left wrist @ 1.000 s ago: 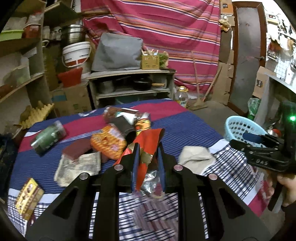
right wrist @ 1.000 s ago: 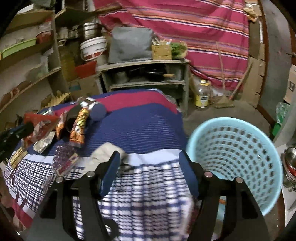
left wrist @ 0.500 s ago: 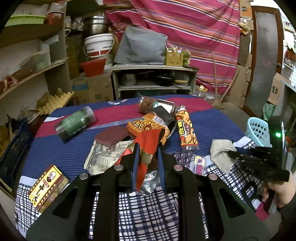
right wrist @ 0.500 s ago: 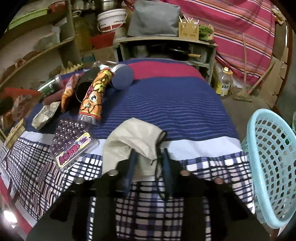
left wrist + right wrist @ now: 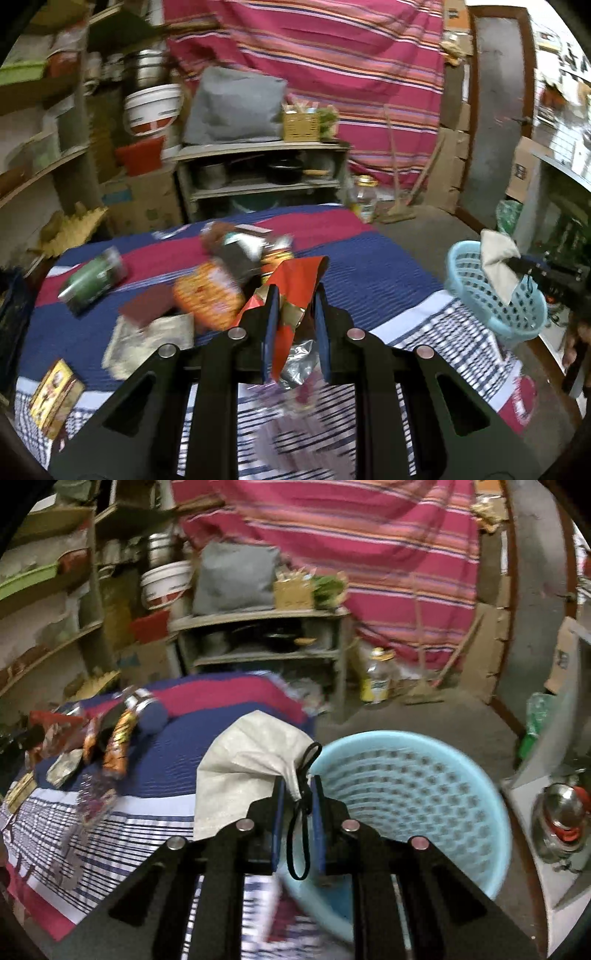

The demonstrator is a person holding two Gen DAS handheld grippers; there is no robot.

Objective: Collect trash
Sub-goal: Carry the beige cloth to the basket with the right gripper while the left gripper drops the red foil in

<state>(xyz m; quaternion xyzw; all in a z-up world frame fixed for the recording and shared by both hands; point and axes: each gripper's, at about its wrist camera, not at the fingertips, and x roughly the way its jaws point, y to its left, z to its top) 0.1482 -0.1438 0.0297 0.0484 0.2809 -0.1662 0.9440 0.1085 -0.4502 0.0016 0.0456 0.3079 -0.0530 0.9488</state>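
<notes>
My left gripper [image 5: 294, 295] is shut on a red and gold wrapper [image 5: 295, 284] with silver lining, held above the table. My right gripper [image 5: 297, 786] is shut on a beige cloth pouch [image 5: 243, 764] with a black cord, lifted off the table beside the rim of the light blue basket [image 5: 424, 794]. In the left wrist view the pouch [image 5: 496, 262] hangs over the basket [image 5: 495, 295] at the far right. More trash lies on the table: an orange snack bag [image 5: 208, 295], a green jar [image 5: 92, 278], a brown pad [image 5: 147, 304], a crumpled paper [image 5: 147, 341] and a yellow box [image 5: 55, 398].
The table carries a blue, red and plaid cloth [image 5: 369, 266]. The basket stands on the floor off the table's right edge. Shelves [image 5: 258, 177] with pots, a white bucket [image 5: 153, 109] and a striped curtain [image 5: 332, 66] fill the back. A metal pot [image 5: 561, 812] sits at right.
My right gripper closed on the beige pouch, lifted it off the table and carried it right to the basket. The left gripper keeps its hold on the red wrapper and swayed sideways.
</notes>
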